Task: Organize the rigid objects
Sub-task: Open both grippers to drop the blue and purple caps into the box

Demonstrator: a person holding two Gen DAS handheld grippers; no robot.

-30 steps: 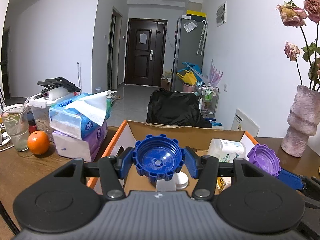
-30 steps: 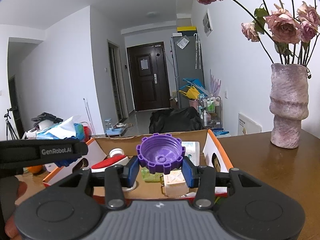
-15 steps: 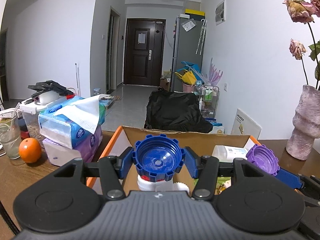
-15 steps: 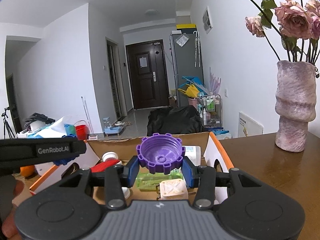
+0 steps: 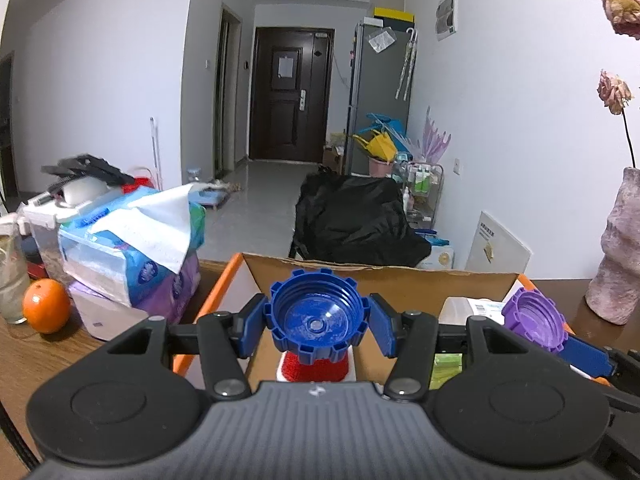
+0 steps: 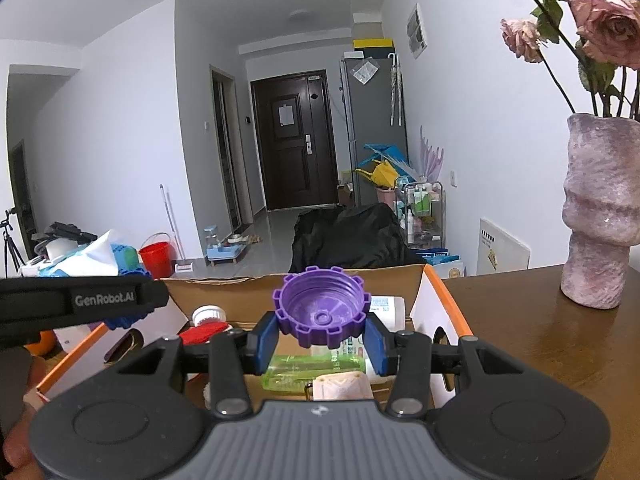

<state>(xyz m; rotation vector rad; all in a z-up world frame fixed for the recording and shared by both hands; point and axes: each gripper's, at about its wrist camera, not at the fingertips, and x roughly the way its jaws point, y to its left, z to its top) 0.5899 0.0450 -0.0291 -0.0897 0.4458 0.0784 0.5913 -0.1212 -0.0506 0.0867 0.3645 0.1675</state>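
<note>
left wrist: left tongs [image 5: 318,322] pinching notched blue cap [image 5: 318,316]; right tongs [image 6: 322,336] pinching purple cap [image 6: 321,312].

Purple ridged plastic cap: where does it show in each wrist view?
Left wrist: purple ridged plastic cap at right edge, over the box.
Right wrist: centre, between the right gripper pads.
Shared landmark: open cardboard box with orange edges.

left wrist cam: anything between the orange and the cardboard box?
Yes: stacked tissue packs sit between the orange and the cardboard box, in the left wrist view.
</note>
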